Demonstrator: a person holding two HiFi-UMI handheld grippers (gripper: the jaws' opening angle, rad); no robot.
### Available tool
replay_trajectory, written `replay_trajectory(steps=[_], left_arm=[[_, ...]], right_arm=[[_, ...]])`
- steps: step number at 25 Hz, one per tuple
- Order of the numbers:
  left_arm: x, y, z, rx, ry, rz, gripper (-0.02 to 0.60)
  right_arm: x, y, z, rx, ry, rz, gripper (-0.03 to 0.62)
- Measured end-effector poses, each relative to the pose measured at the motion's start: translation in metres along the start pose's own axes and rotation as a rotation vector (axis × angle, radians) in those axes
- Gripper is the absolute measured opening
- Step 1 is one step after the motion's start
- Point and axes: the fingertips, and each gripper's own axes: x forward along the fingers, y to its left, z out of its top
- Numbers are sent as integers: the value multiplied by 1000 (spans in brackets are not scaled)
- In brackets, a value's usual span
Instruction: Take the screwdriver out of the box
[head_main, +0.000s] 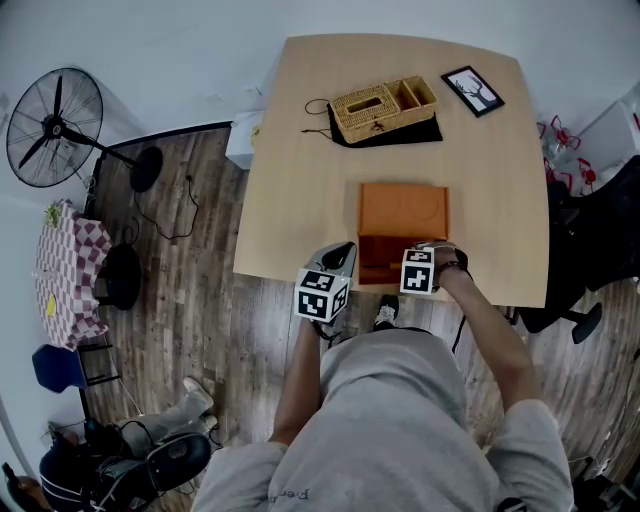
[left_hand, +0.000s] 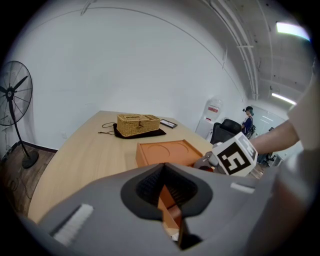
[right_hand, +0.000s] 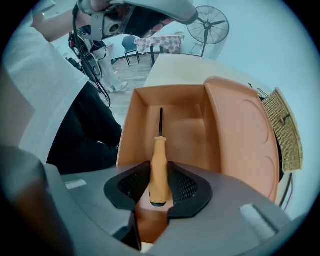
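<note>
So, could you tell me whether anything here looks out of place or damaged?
Nothing stands out. The orange box sits open on the table, its lid folded back. The right claw grips the screwdriver; the left claw grips the box wall. Nothing looks spilled or broken.

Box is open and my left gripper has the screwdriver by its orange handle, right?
No: the right gripper holds the screwdriver by its orange handle, as the right gripper view shows. The left gripper is clamped on a wall of the box, which is open as you said.
</note>
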Motion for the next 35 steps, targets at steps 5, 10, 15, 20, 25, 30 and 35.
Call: replay_trajectory(steps=[5, 10, 15, 20, 25, 30, 35], left_arm=[[2, 1, 4, -6, -13, 6, 54], [6, -2, -1, -8, 3, 4, 54], [11, -5, -1, -5, 5, 2, 54], [15, -9, -4, 0, 20, -4, 54], [17, -9, -2, 8, 23, -6, 55], [18, -10, -3, 7, 22, -8, 54], [18, -11, -2, 18, 26, -8, 55]], right_arm=[[-4, -4, -1, 9, -24, -8, 109], [-8, -6, 0, 35, -72, -16, 107], [-12, -10, -3, 50, -128, -36, 107], [-19, -17, -2, 70, -187, -69, 107], [-28, -20, 1, 101, -229, -85, 107], [-34, -17, 2, 151, -285, -90, 107], [-40, -18, 5, 254, -371, -96, 107]])
